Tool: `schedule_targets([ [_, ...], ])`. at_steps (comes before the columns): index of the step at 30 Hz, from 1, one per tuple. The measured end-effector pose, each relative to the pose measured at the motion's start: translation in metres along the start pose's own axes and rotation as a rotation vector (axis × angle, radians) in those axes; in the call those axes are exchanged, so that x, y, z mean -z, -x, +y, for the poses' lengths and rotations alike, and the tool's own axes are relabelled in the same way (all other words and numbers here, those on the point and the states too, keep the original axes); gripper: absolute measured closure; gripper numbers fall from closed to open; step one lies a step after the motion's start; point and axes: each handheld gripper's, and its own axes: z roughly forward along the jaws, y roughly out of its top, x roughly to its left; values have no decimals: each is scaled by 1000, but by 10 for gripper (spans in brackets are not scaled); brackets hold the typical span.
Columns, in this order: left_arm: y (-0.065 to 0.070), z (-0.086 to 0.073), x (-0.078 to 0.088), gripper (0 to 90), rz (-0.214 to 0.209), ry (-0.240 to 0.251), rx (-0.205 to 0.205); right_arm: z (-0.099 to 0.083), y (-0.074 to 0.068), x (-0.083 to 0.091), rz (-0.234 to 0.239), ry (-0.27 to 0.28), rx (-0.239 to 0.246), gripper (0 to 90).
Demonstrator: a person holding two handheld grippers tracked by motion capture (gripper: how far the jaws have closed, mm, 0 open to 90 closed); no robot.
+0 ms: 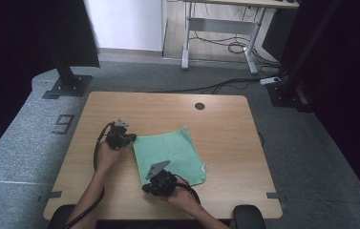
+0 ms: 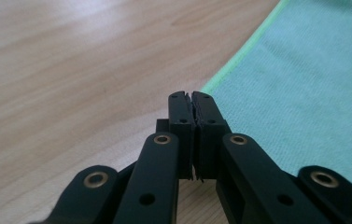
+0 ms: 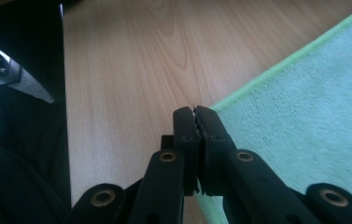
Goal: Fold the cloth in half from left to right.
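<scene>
the left gripper's [image 2: 193, 100] jaws are sitting pressed together, pad against pad, right at the pale green hem of the green cloth [image 2: 304, 98] — whether a bit of that hem is pinched between the pads cannot be told from the left gripper view, since the tips are covering the spot. the right gripper's [image 3: 194, 112] jaws are likewise standing closed tight, toothed pads meeting, with their tips lying over the cloth's [image 3: 304, 126] near corner; again it cannot be told whether fabric is caught between them. seen from the high view, the left gripper [image 1: 131, 138] is resting at the cloth's [image 1: 173, 152] far left corner and the right gripper [image 1: 150, 175] at its near left corner, so both are lining up along the cloth's left edge. the person's forearms are coming in from the bottom edge, cables trailing from each tool. the cloth is lying flat and spread out in a single layer near the middle of the wooden table [image 1: 225, 124], roughly rectangular and turned at a slant — its long axis is running from the far left toward the near right, where a small white tag [image 1: 205, 168] is sticking out by the corner. nothing is sitting on top of the cloth.
</scene>
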Motion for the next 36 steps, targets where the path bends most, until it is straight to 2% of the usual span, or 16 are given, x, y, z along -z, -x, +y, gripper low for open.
schedule_targets([
  [4, 7, 14, -3, 872, -9, 13, -15, -3, 6, 15, -23, 21, -17, 867],
  [8, 21, 32, -13, 870, -16, 15, -38, -11, 12, 33, -51, 45, -45, 867],
  [15, 45, 63, -32, 869, -37, 20, -73, -34, 27, 68, -118, 85, -97, 867],
  [24, 69, 86, -62, 869, -76, 30, -101, -69, 47, 104, -201, 124, -179, 867],
  [28, 79, 95, -72, 869, -84, 25, -129, -84, 53, 119, -232, 138, -215, 867],
  [36, 98, 114, -85, 869, -91, 31, -175, -102, 60, 134, -263, 151, -259, 867],
])
